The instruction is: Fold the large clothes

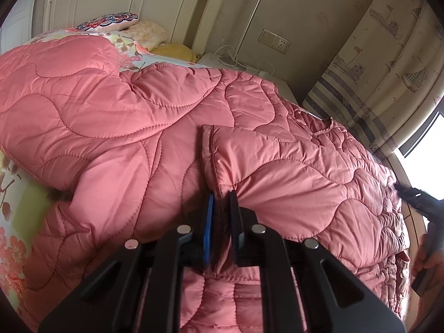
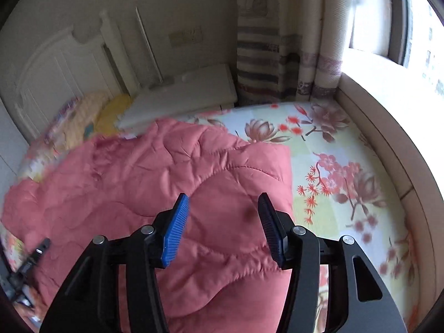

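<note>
The left claw (image 1: 221, 198) is clamped on the cuff edge of a pink quilted padded coat (image 1: 116, 116). The right claw (image 2: 223, 202) hangs about half open above the coat's fabric, gripping nothing. The coat lies spread across a floral-sheeted bed (image 2: 341, 172).

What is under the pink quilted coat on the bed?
The pink quilted coat lies on a floral bedsheet, which shows past its right edge and again along its left edge in the left wrist view. Whatever lies beneath the middle of the coat is covered.
</note>
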`<state>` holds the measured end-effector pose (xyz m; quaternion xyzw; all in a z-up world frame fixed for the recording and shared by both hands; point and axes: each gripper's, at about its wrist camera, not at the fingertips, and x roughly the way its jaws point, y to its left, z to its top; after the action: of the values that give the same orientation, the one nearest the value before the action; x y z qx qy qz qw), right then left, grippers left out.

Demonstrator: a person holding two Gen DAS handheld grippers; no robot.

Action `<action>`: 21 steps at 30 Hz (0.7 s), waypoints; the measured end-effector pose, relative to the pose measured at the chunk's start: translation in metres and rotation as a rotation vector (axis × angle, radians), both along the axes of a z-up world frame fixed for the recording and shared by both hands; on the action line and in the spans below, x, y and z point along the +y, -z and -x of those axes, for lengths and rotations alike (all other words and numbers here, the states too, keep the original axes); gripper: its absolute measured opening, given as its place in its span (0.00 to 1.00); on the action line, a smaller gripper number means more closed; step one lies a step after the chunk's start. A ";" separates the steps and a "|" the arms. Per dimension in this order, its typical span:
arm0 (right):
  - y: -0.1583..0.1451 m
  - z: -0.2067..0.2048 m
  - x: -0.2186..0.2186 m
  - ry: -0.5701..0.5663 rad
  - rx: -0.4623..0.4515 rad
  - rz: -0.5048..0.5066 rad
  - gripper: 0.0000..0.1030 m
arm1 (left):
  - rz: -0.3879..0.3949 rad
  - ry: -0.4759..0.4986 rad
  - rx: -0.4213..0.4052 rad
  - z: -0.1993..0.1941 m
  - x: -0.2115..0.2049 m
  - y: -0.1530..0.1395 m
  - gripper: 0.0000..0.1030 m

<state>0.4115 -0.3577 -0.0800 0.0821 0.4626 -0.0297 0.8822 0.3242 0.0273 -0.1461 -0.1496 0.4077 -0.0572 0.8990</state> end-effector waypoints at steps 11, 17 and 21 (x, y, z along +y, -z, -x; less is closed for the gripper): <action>0.009 -0.071 -0.003 0.021 0.086 0.136 0.68 | 0.003 -0.001 0.004 -0.001 0.000 0.001 0.13; 0.004 -0.057 -0.011 0.087 0.068 0.071 0.74 | 0.002 0.000 0.005 -0.002 0.001 0.002 0.14; -0.027 0.009 0.027 0.021 -0.105 0.093 0.88 | -0.006 0.000 0.004 -0.002 -0.001 0.001 0.14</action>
<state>0.4023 -0.3310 -0.0531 0.0473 0.4129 -0.0559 0.9078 0.3259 0.0266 -0.1474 -0.1471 0.4099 -0.0554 0.8985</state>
